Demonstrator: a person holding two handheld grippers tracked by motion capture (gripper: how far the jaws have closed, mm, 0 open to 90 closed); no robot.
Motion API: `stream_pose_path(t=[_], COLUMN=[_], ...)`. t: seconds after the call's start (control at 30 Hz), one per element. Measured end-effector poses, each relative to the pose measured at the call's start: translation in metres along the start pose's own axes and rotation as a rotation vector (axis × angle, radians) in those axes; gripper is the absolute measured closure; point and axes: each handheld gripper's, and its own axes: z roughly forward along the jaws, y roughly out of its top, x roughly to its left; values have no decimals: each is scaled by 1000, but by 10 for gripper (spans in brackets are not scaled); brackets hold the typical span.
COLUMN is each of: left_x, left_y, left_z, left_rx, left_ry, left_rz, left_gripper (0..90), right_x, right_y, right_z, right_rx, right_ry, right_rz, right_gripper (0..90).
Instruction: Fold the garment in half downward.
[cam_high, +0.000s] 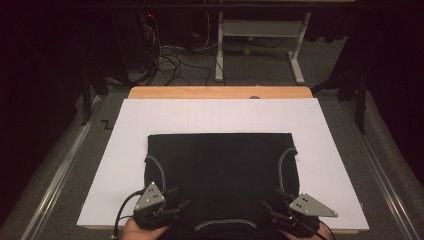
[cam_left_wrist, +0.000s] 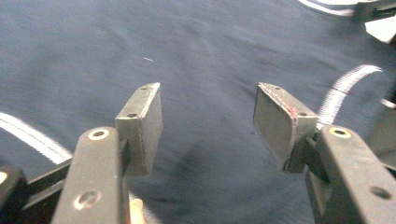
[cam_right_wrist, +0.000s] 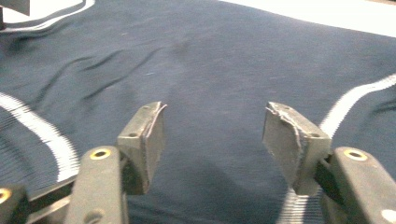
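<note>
The folded black fabric garment with white piping (cam_high: 220, 165) is lying flat near the surface's (cam_high: 330, 140) front edge, both the left gripper (cam_high: 176, 198) and right gripper (cam_high: 274, 200) hovering released above it, nothing between them.

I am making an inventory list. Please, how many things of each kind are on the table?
Dark garment: 1
White board: 1
Hand-held gripper: 2, left and right, both open above the garment
Total: 4
</note>
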Motion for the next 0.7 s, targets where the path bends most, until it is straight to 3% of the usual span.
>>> stream_pose_path(t=[0.1,0.23,0.4,0.57,0.7], left_x=[11,23,48,71,86], left_y=[4,12,27,40,51], left_z=[-3,-8,-11,-3,4], left_rx=[-18,-41,-107,-113,-106], left_ry=[8,30,85,86,125], left_rz=[-19,-12,0,-26,-35], left_gripper=[342,253,210,122,32], right_x=[-11,-24,-44,-63,-72], right_y=[0,5,14,24,31], right_z=[0,2,12,26,34], right_rx=[-21,-43,-49,-42,-54], right_ry=[-42,-89,-109,-127,-150], right_rz=[26,54,92,118,114], right_gripper=[308,221,156,121,85])
